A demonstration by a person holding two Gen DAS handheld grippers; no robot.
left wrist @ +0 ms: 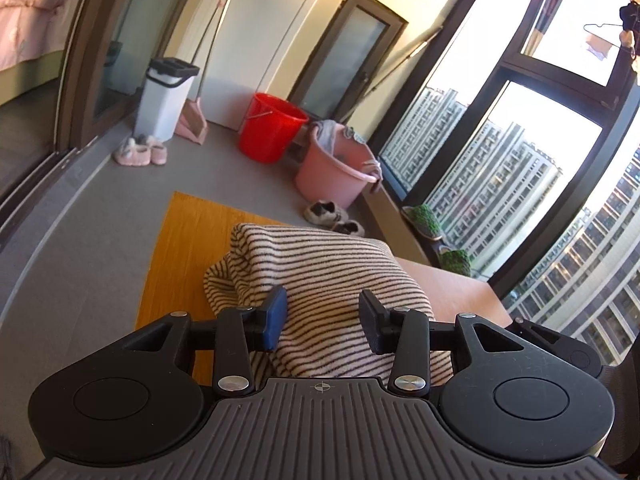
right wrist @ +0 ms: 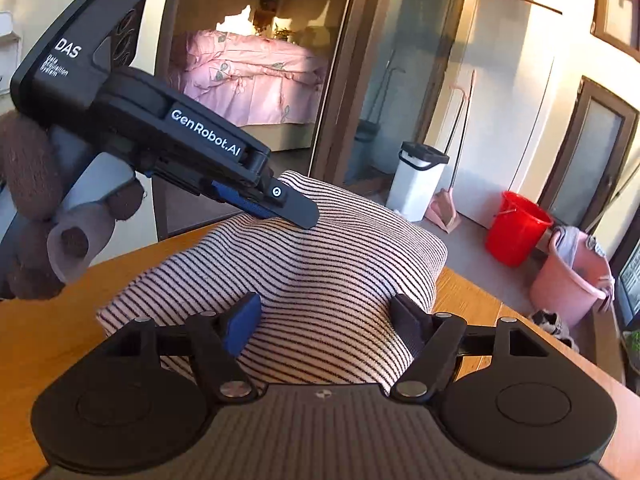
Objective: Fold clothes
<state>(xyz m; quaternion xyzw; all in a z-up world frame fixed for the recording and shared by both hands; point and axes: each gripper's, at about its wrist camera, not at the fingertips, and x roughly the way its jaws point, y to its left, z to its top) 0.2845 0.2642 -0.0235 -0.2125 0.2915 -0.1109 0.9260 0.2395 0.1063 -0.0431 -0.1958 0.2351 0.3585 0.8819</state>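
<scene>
The striped garment (right wrist: pixel 304 280) lies bunched in a folded heap on the wooden table (right wrist: pixel 48 336), filling the middle of both views. The right gripper (right wrist: pixel 326 322) hangs over its near edge, fingers spread apart. The left gripper (left wrist: pixel 322 320), fingers also apart, reaches in from the upper left of the right wrist view, tips on the cloth. A red bucket (right wrist: pixel 516 228) and a pink bucket (right wrist: pixel 568 276) stand at right.
</scene>
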